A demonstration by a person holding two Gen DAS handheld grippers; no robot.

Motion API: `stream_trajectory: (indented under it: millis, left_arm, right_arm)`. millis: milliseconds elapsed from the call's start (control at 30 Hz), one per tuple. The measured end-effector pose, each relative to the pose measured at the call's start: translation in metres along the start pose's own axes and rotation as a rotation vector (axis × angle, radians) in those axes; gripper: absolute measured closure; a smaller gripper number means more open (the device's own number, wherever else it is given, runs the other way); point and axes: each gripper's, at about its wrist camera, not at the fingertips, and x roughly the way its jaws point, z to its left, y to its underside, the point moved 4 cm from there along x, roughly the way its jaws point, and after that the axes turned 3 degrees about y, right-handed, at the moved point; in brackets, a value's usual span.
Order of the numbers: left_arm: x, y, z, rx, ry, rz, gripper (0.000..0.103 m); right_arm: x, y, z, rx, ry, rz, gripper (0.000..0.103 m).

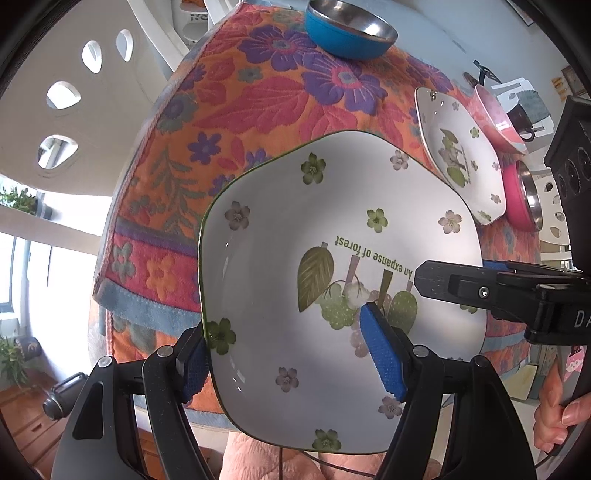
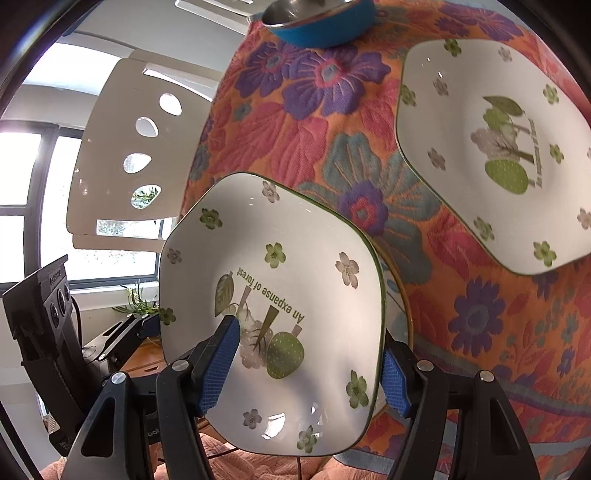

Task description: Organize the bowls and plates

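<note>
A white square plate with green flowers and the words "An expanse of forest" is held off the table's near edge by both grippers. My left gripper is shut on its rim, one blue pad under it and one on its face. My right gripper is shut on the same plate from the opposite side; its black finger also shows in the left wrist view. A second matching plate lies flat on the floral tablecloth, also in the left wrist view.
A blue steel-lined bowl stands at the table's far side, also in the right wrist view. A pink patterned bowl and a pink steel-lined bowl sit right of the second plate. A white chair stands left.
</note>
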Motion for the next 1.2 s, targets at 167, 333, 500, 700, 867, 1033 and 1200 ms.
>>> stream_trajectory:
  millis: [167,333,500,700,867,1033,1200]
  left_arm:
    - [0.003,0.002,0.002,0.000,0.009,0.013,0.032]
    - [0.006,0.003,-0.001,0.014,0.004,0.022,0.032]
    - [0.005,0.003,-0.001,0.019,0.006,0.023,0.032]
    - [0.002,0.000,-0.003,0.042,-0.022,0.011,0.032]
    - [0.001,0.000,-0.002,0.035,-0.019,0.015,0.032]
    - [-0.002,0.002,0.000,0.027,-0.003,0.008,0.032]
    - [-0.004,0.002,0.002,0.018,0.007,0.013,0.032]
  right_arm:
    - [0.007,0.005,-0.003,0.017,-0.002,0.016,0.034]
    - [0.012,0.006,-0.008,0.042,-0.001,0.027,0.034]
    - [0.012,0.006,-0.013,0.054,0.015,0.029,0.034]
    - [0.012,0.006,-0.015,0.064,0.014,0.030,0.034]
    - [0.015,0.004,-0.009,0.053,0.029,0.044,0.034]
    - [0.018,0.008,-0.008,0.048,0.059,0.069,0.034]
    - [0.019,0.010,-0.007,0.051,0.049,0.084,0.035]
